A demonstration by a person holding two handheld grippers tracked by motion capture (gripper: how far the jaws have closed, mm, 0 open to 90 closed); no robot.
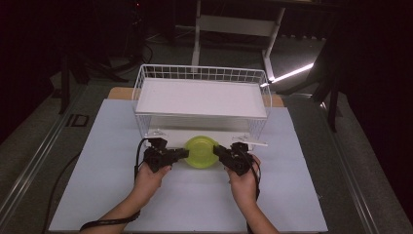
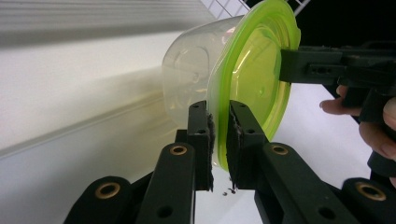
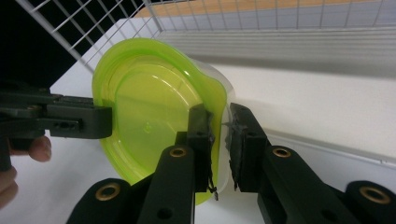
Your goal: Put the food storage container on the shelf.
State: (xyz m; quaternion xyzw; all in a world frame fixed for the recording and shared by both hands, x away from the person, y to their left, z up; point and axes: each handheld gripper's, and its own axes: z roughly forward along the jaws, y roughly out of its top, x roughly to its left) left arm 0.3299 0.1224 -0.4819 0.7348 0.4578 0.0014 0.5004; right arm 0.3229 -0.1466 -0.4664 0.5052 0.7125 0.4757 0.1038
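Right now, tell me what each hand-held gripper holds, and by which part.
Both hold the lidded container by its green rim: the left hand-held gripper on one side, the right hand-held gripper on the opposite side.

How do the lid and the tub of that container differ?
The lid is bright green and a shallow, nearly flat disc; the tub is clear and deep, with rounded walls. The lid faces the person; the tub points back under the wire rack. Both share one rim, clamped by the left gripper and right gripper.
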